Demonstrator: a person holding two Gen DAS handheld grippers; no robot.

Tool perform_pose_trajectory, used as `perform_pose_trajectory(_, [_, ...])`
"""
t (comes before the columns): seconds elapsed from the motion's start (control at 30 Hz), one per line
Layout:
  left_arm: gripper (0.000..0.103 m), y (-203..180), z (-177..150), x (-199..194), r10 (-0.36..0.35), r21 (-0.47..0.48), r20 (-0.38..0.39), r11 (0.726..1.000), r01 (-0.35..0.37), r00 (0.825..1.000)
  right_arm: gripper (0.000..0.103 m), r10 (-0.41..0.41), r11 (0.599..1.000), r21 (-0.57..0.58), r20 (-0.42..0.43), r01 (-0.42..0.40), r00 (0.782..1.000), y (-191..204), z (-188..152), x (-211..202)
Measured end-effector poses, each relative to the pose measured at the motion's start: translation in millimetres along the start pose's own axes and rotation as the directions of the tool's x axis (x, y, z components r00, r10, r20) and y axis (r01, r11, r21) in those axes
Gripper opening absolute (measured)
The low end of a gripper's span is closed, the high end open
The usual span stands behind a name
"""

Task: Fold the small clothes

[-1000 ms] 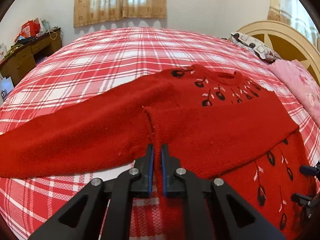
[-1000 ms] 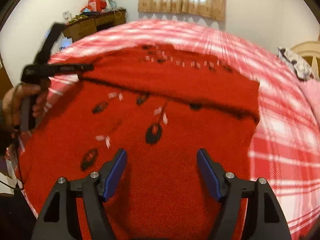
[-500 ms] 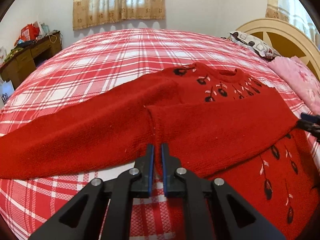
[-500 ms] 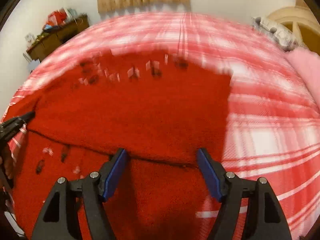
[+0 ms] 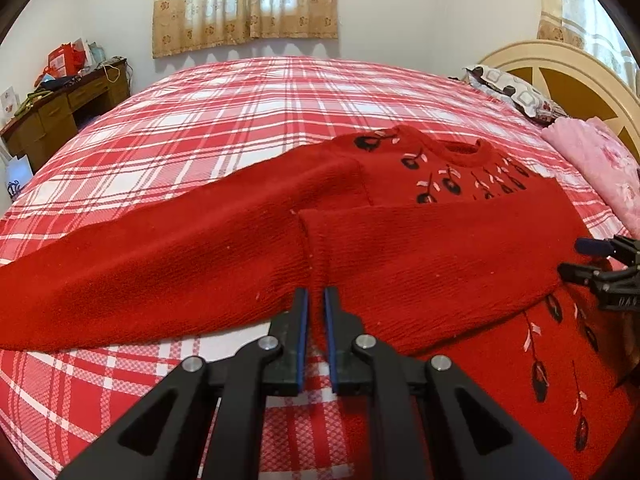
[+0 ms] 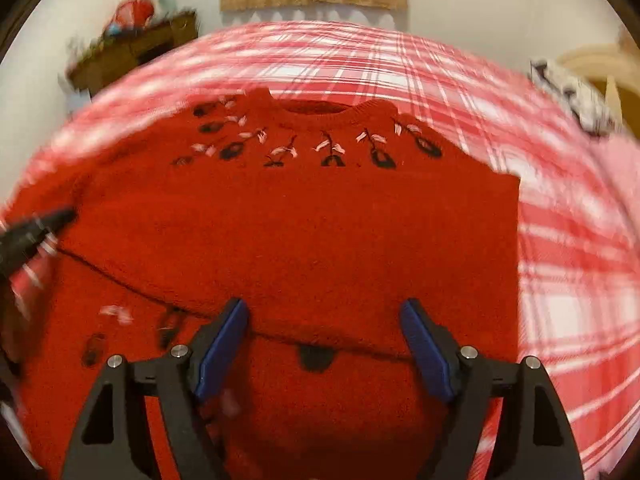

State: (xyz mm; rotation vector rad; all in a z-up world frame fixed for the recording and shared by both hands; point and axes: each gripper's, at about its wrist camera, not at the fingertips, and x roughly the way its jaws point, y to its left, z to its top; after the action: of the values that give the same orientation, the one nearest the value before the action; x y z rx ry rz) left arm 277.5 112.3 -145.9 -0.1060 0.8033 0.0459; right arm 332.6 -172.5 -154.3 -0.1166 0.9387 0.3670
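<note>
A red knit sweater (image 5: 460, 352) with black and pink flower motifs lies flat on the plaid bed, collar away from me. One sleeve (image 5: 420, 252) is folded across the chest; the other sleeve (image 5: 160, 272) stretches out to the left. My left gripper (image 5: 314, 300) sits at the cuff of the folded sleeve; its jaws are opening and red knit still fills the narrow gap. My right gripper (image 6: 324, 312) hovers over the folded sleeve's lower edge, jaws wide and opening, nothing pinched. It shows at the right edge (image 5: 580, 258) in the left wrist view.
The red and white plaid bedspread (image 5: 240, 120) spreads on all sides. A cream headboard (image 5: 560, 76), a patterned pillow (image 5: 508, 92) and a pink blanket (image 5: 600, 168) lie at the right. A cluttered wooden desk (image 5: 60, 108) stands far left under a curtained window (image 5: 244, 4).
My right gripper has swung from the sweater's lower body to the folded sleeve near the shoulder fold. The left gripper stayed put and its gap has widened slightly.
</note>
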Motion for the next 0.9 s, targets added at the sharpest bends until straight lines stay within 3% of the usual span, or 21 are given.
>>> perform_pose_trajectory(0.07, [0.018, 2, -2, -5, -0.009, -0.004, 0.011, 1.0, 0.009, 1.0, 0.08, 0.002, 1.0, -0.014, 0.037, -0.001, 0.999, 3, -8, -12])
perform_pose_trajectory(0.2, [0.053, 13, -13, -26, 0.048, 0.018, 0.048, 0.999, -0.049, 0.998, 0.08, -0.033, 0.994, -0.104, 0.048, 0.038, 0.998, 14, -17, -11])
perform_pose_trajectory(0.27, [0.056, 21, -18, -33, 0.09, 0.026, 0.056, 0.996, -0.091, 0.994, 0.08, -0.033, 0.991, -0.133, 0.013, 0.034, 0.999, 24, -24, -3])
perform_pose_trajectory(0.43, [0.064, 69, -33, -45, 0.198, -0.05, 0.012, 0.979, -0.197, 0.98, 0.083, -0.015, 0.992, -0.125, 0.057, 0.022, 0.998, 23, -35, -8])
perform_pose_trajectory(0.6, [0.064, 135, -47, -56, 0.365, -0.146, -0.038, 0.919, -0.366, 0.93, 0.086, -0.013, 0.993, -0.118, 0.052, 0.019, 0.999, 23, -35, -7])
perform_pose_trajectory(0.77, [0.064, 205, -56, -76, 0.446, -0.319, -0.076, 0.836, -0.446, 0.892, 0.088, -0.027, 0.992, -0.124, 0.054, 0.033, 0.998, 24, -36, -8])
perform_pose_trajectory(0.83, [0.064, 222, -60, -82, 0.451, -0.372, -0.081, 0.814, -0.447, 0.889, 0.089, -0.029, 0.992, -0.121, 0.054, 0.035, 0.998, 24, -35, -8])
perform_pose_trajectory(0.9, [0.064, 237, -62, -87, 0.434, -0.439, -0.08, 0.793, -0.423, 0.897, 0.09, -0.033, 0.992, -0.121, 0.055, 0.039, 0.998, 24, -35, -8])
